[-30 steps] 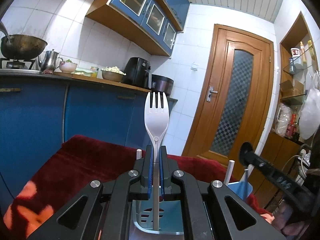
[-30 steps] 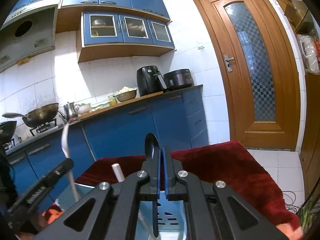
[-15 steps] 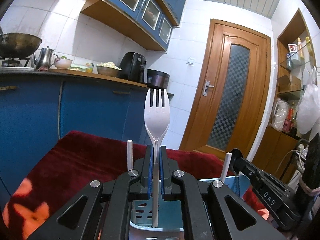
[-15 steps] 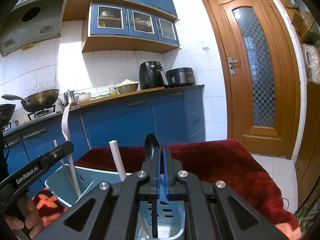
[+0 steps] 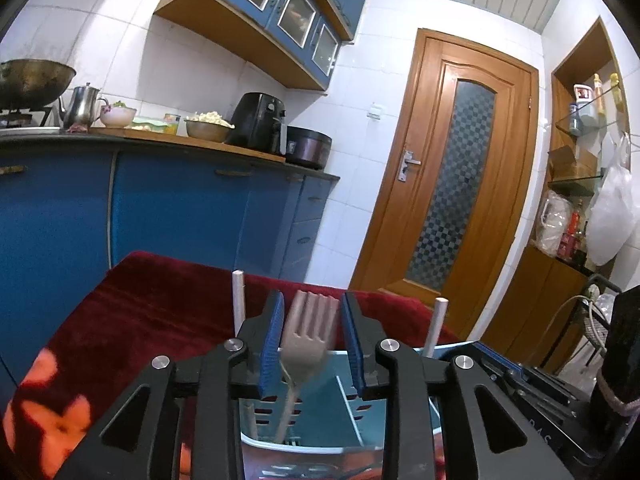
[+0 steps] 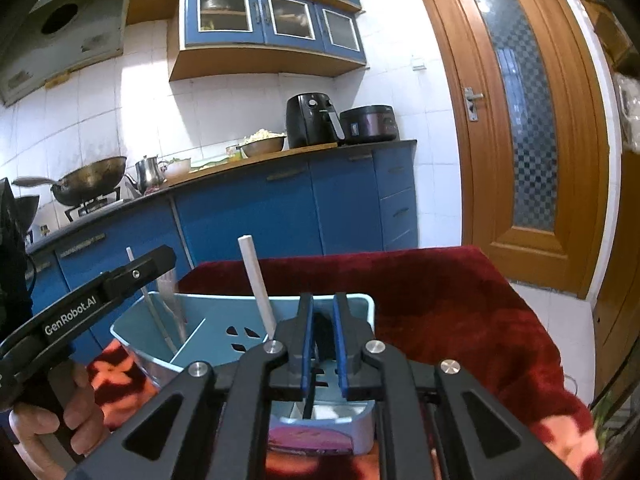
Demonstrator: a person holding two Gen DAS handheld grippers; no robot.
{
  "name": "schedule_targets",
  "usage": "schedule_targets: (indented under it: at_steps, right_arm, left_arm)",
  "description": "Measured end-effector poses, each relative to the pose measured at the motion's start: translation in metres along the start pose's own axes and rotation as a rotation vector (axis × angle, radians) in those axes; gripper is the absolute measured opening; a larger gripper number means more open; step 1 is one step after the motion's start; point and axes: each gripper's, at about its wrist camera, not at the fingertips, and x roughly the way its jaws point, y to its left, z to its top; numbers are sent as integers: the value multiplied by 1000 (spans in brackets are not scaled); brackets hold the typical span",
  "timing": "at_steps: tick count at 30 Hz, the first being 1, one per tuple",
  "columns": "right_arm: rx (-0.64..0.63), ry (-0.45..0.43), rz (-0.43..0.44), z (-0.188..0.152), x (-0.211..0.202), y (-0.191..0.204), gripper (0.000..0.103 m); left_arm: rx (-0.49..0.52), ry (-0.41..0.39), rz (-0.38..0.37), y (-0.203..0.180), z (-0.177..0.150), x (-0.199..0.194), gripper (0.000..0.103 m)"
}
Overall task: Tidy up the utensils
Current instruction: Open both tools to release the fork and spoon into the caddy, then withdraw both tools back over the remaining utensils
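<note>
While the left claw gapes, a blurred plastic fork seemingly stands free.

Wok, kettle, air fryer along the counter; wooden door

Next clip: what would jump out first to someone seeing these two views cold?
In the left view, a pale fork stands tines-up, blurred, between the spread blue pads of the left claw, its handle down in the light blue caddy. In the right view, the right claw hangs open over that caddy on the red cloth, with a black spoon between its pads.
</note>
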Motion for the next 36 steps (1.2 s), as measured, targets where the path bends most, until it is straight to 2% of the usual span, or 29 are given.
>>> schedule_targets:
  at_steps: [2,5,7,14,20,36]
  right_arm:
    - [27,2,8,1,-5,-3,29]
    - [61,-1,33,5,-16,-6,40]
    - [74,-10,43,7,-26,-6,43]
    - [82,-18,57,11,-54,1,46]
    - [80,12,64,5,-76,10,46]
    - [87,133,43,-30,-115,22,46]
  left_arm:
    - [11,5,1,-4,2,-3,30]
    - [17,14,-7,-8,4,-9,30]
    - [15,21,-11,-10,6,-15,30]
    - [40,41,-16,-15,9,-43,30]
    - [51,48,-22,-17,11,-71,30]
    - [77,182,30,-7,-11,-122,30]
